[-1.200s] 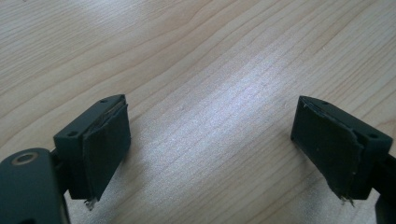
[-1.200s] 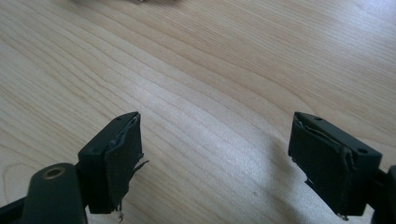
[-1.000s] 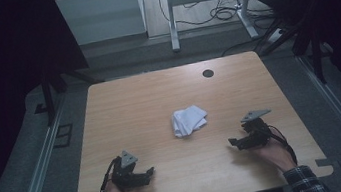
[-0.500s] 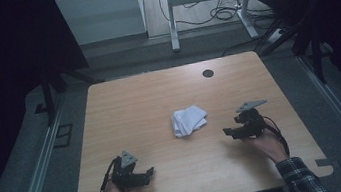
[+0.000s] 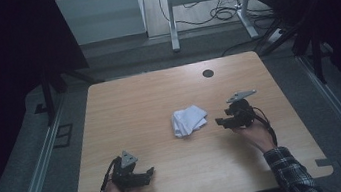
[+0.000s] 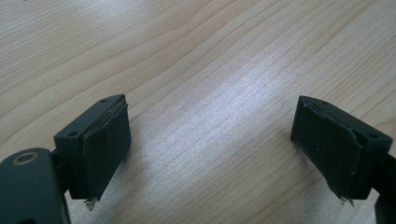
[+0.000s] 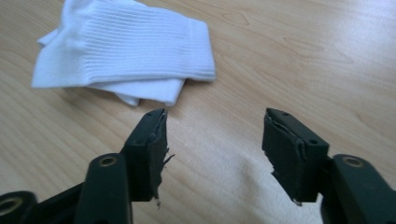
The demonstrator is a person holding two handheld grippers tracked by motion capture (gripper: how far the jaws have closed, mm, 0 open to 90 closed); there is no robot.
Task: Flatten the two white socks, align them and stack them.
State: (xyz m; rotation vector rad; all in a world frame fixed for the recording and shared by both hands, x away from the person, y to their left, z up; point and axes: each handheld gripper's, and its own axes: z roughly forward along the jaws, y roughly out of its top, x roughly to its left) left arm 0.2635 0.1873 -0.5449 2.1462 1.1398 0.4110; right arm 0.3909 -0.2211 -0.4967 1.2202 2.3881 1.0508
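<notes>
Claw in my right hand [image 5: 221,122], jaws apart with nothing between them and just now narrowing, points toward a folded white sock [image 5: 188,120] lying just beside it, to its left across the worktop [image 5: 139,105]. In the right gripper view the sock [image 7: 126,51] sits ahead and left of the jaw tips, ribbed length running crosswise. My left claw [image 5: 145,174] rests spread and empty, well apart from the sock, so the right hand is nearer.

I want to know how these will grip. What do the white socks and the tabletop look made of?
White socks: soft ribbed knit, probably cotton blend; fine parallel ribs and limp folds show. Tabletop: pale wood or wood-look laminate, smooth satin finish; grain lines run across it and light glints softly.
</notes>
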